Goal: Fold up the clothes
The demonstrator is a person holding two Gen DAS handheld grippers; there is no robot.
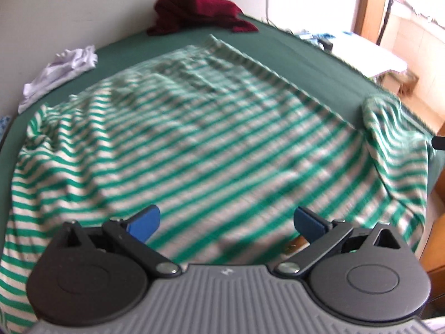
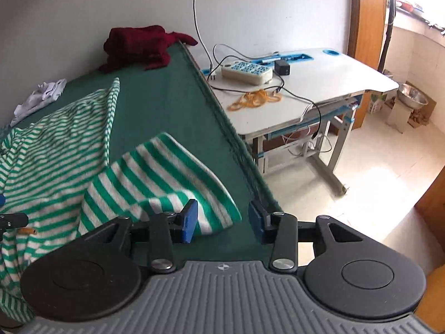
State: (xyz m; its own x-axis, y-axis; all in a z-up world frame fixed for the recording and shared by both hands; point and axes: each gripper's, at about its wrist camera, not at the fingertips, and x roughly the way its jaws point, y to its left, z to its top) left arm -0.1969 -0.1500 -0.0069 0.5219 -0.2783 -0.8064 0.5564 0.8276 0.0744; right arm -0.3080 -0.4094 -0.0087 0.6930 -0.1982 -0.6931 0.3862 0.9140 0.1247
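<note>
Your left gripper (image 1: 225,224) stands wide open above the striped shirt (image 1: 194,128), with nothing between its pads. The shirt lies spread on the green counter (image 2: 167,100). Your right gripper (image 2: 222,224) is open too; the end of the shirt's sleeve (image 2: 172,178) lies between its pads, which do not press it. A dark red garment (image 2: 139,47) and a white cloth (image 1: 64,69) lie at the far side.

Green-covered worktop (image 1: 319,64), set against a white wall. Spread flat across most of it: green-and-white striped garment (image 1: 194,139), one sleeve (image 2: 161,175) lying out near the right edge, near hem hanging over the front. At the far end, crumpled dark red garment (image 1: 194,8). By the wall, bunched white cloth (image 1: 64,69).
</note>
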